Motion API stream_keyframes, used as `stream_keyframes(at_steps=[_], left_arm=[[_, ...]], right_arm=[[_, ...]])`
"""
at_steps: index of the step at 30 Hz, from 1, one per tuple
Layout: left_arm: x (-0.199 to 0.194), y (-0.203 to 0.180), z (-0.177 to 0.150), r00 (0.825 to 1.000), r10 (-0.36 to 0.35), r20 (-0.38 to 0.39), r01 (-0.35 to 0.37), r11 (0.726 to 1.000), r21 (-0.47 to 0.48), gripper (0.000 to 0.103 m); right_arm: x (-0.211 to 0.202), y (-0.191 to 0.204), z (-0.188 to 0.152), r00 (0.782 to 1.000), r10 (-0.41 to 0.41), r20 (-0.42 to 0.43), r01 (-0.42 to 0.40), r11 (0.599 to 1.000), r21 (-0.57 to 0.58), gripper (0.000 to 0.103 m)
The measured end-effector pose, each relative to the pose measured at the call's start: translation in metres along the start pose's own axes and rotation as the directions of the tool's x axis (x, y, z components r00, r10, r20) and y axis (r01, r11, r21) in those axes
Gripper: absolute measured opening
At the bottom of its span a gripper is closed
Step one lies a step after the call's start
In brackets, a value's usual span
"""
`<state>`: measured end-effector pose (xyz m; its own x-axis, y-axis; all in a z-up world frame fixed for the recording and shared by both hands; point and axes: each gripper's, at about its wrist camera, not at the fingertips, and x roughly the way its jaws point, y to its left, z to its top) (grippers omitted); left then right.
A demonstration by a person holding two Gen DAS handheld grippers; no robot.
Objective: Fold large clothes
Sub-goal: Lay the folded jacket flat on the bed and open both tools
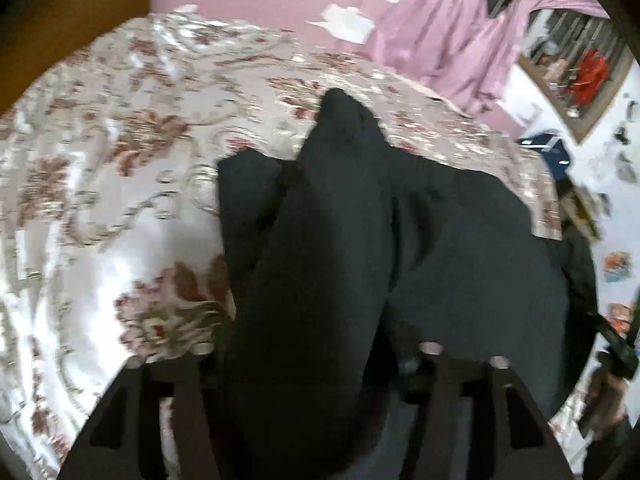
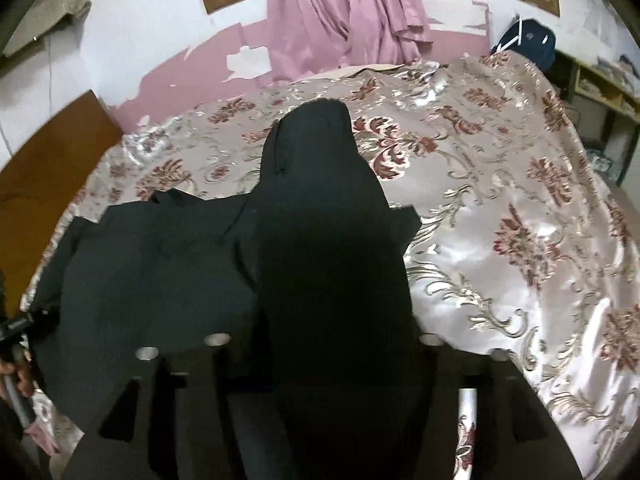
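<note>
A large black garment (image 1: 400,240) lies on a bed with a floral satin cover (image 1: 100,140). In the left wrist view my left gripper (image 1: 316,364) is shut on a raised fold of the garment, which drapes over the fingers and hides the tips. In the right wrist view my right gripper (image 2: 320,356) is shut on another raised fold of the black garment (image 2: 160,260), lifted above the bed cover (image 2: 520,200). The rest of the garment spreads flat toward the bed's near edge.
Pink curtains (image 2: 344,12) hang on the wall behind the bed. A wooden headboard (image 2: 44,168) stands at the left. A dark blue backpack (image 2: 528,40) and shelves (image 2: 600,88) sit beyond the bed's far right corner. The other handheld device (image 1: 616,352) shows at the right edge.
</note>
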<state>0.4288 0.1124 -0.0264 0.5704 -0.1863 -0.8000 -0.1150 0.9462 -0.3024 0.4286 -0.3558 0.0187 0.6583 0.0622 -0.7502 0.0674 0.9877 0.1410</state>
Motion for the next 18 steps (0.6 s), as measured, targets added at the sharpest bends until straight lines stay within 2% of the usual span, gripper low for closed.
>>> stream_keyframes(at_steps=[2, 3, 7, 9, 11, 15, 18], left_arm=[[-0.006, 0.0, -0.001, 0.998, 0.049, 0.031, -0.049, 0.999, -0.005, 0.074], [-0.011, 0.0, -0.002, 0.997, 0.057, 0.05, -0.057, 0.998, -0.004, 0.078], [-0.034, -0.004, -0.004, 0.989, 0.085, 0.123, -0.086, 0.996, 0.001, 0.085], [-0.046, -0.007, -0.005, 0.984, 0.093, 0.154, -0.095, 0.995, 0.006, 0.089], [-0.06, -0.013, -0.008, 0.978, 0.093, 0.188, -0.099, 0.995, 0.024, 0.095], [-0.089, -0.028, -0.017, 0.957, 0.073, 0.281, -0.098, 0.992, 0.075, 0.1], [-0.108, -0.041, -0.025, 0.94, 0.072, 0.333, -0.114, 0.988, 0.108, 0.102]], right_arm=[[-0.01, 0.008, 0.0, 0.997, -0.063, 0.04, 0.065, 0.997, -0.046, 0.081], [-0.015, 0.013, 0.001, 0.994, -0.087, 0.065, 0.092, 0.993, -0.072, 0.082], [-0.035, 0.03, 0.006, 0.99, -0.095, 0.101, 0.11, 0.983, -0.147, 0.085], [-0.046, 0.038, 0.006, 0.987, -0.097, 0.129, 0.119, 0.977, -0.175, 0.093], [-0.058, 0.045, 0.007, 0.983, -0.087, 0.16, 0.115, 0.977, -0.178, 0.094], [-0.083, 0.051, 0.006, 0.974, -0.04, 0.222, 0.074, 0.986, -0.147, 0.101], [-0.1, 0.055, -0.002, 0.964, -0.015, 0.267, 0.052, 0.99, -0.132, 0.101]])
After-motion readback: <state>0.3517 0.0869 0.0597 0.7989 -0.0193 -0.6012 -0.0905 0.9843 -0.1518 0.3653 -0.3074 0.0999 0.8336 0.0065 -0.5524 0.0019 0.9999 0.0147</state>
